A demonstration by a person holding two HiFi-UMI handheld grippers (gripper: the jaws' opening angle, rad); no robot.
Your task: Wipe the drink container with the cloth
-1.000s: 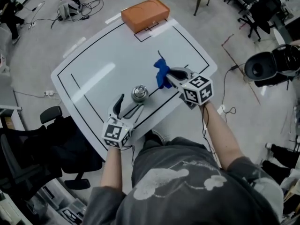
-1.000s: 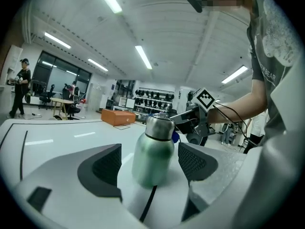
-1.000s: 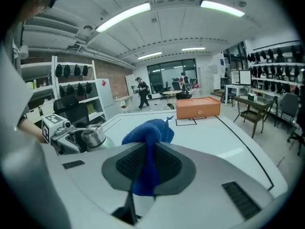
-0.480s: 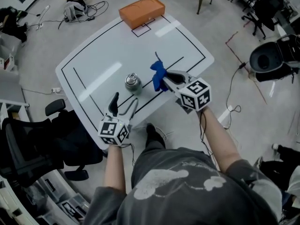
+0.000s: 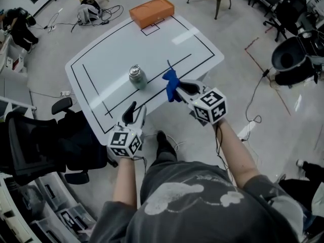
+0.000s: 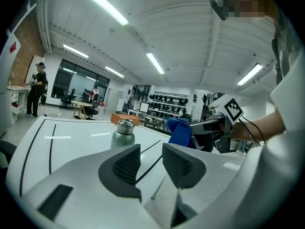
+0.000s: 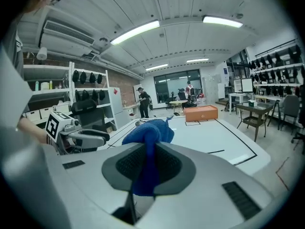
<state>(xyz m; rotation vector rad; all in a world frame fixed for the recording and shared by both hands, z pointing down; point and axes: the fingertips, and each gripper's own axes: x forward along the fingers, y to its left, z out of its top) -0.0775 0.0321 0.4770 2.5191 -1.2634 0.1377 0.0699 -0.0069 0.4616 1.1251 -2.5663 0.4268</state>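
A green metal drink container (image 5: 136,77) with a silver cap stands upright on the white table (image 5: 101,59); it also shows in the left gripper view (image 6: 124,134). My right gripper (image 5: 177,89) is shut on a blue cloth (image 5: 171,84), held to the right of the container; the cloth (image 7: 147,142) hangs pinched between the pads. My left gripper (image 5: 135,113) hovers over the table's near edge, short of the container. Its jaws are closing with nothing between them (image 6: 145,163).
An orange box (image 5: 151,12) lies at the table's far edge. A black office chair (image 5: 45,146) stands at the left. Cables and a headset (image 5: 93,11) lie on the floor beyond; a round black chair (image 5: 296,59) is at the right.
The container now stands farther from my left gripper, both grippers having drawn back toward the table's near edge. The left jaws have narrowed. The right gripper keeps the cloth.
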